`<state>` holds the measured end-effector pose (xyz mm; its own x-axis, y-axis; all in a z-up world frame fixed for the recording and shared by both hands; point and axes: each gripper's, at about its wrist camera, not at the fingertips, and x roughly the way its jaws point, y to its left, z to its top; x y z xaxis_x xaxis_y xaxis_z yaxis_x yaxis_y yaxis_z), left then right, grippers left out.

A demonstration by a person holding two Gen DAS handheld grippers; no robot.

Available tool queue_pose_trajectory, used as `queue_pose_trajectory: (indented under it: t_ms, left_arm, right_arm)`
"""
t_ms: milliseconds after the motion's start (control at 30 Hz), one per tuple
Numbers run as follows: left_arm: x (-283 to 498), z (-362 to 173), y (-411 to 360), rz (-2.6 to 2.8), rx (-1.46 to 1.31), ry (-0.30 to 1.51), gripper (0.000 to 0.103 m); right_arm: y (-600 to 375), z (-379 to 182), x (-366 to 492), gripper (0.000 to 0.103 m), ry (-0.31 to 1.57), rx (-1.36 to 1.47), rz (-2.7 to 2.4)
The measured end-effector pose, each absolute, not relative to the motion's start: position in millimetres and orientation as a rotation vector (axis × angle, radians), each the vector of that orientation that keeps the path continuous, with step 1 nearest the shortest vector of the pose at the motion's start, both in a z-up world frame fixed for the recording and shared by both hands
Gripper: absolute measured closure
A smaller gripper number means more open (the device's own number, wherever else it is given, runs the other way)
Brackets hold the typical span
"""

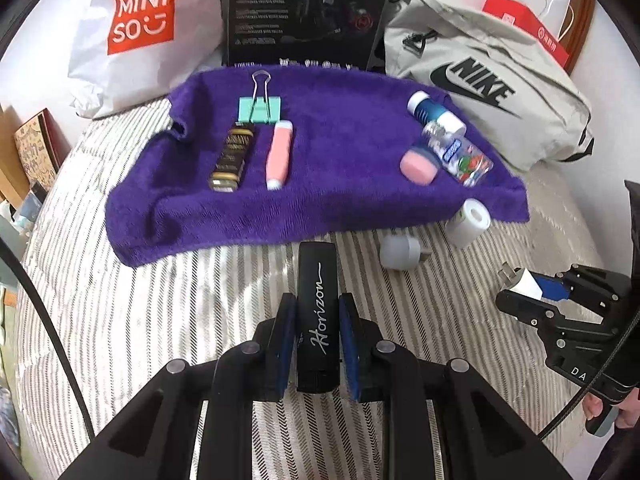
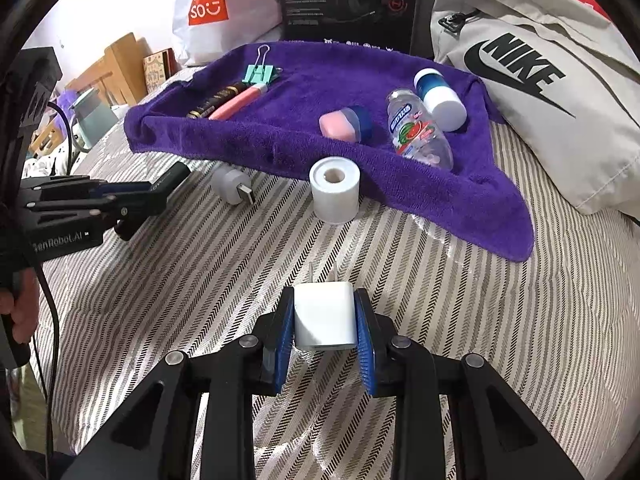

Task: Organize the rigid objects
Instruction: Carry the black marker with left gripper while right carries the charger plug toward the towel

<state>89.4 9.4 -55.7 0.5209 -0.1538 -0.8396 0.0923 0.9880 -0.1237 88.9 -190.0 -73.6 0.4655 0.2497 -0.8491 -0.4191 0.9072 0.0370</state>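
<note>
My left gripper (image 1: 318,340) is shut on a black "Horizon" stick (image 1: 318,300), held over the striped bedcover in front of the purple towel (image 1: 320,200). My right gripper (image 2: 325,328) is shut on a white plug charger (image 2: 324,316), prongs pointing away. On the towel's left lie a mint binder clip (image 1: 260,108), a dark gold-printed tube (image 1: 232,156) and a pink tube (image 1: 279,154). Its right side holds a pink soap case (image 2: 340,124), a clear bottle (image 2: 416,128) and a white-capped blue jar (image 2: 438,98). A white cylinder (image 2: 335,190) and a small white USB plug (image 2: 232,186) lie just off the towel.
Behind the towel stand a white Miniso bag (image 1: 140,28), a black box (image 1: 304,12) and a grey Nike bag (image 1: 492,92). Wooden furniture and clutter (image 2: 108,76) lie past the bed's left edge. A hand (image 2: 20,312) grips the left tool's handle.
</note>
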Motion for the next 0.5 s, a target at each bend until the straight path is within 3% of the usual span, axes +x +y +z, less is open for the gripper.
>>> queue_pose_trajectory:
  t_ms: [500]
  left_arm:
    - [133.4,-19.6,14.0,-0.172,-0.081,0.963,0.082]
  right_arm:
    - [-191.1,-23.6,113.3,0.075,0.936,-0.166,0.438]
